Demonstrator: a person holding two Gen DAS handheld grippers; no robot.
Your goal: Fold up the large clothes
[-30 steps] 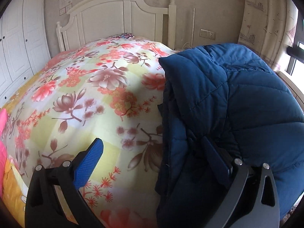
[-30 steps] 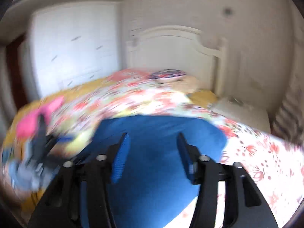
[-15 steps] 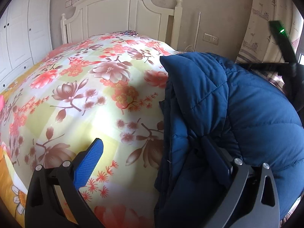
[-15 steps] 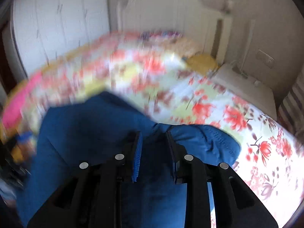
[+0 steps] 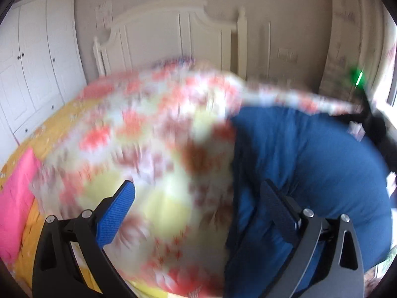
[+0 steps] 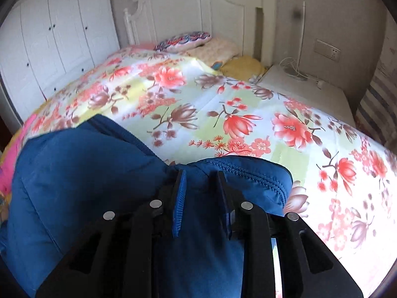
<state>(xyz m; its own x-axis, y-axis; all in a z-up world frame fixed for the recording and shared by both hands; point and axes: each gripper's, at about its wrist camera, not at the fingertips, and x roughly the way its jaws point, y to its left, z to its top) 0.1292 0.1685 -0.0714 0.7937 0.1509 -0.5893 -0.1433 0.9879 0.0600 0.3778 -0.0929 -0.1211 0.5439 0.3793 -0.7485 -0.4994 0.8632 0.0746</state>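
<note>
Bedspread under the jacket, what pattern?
Floral: red-pink and brown flowers on white and pale green bedspread; right wrist view shows it best.

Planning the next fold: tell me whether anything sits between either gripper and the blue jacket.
Nothing visible does. The right gripper is already shut on the blue jacket near its stitched edge. The left gripper stands wide open with the jacket's edge against its right finger, above the floral quilt.
</note>
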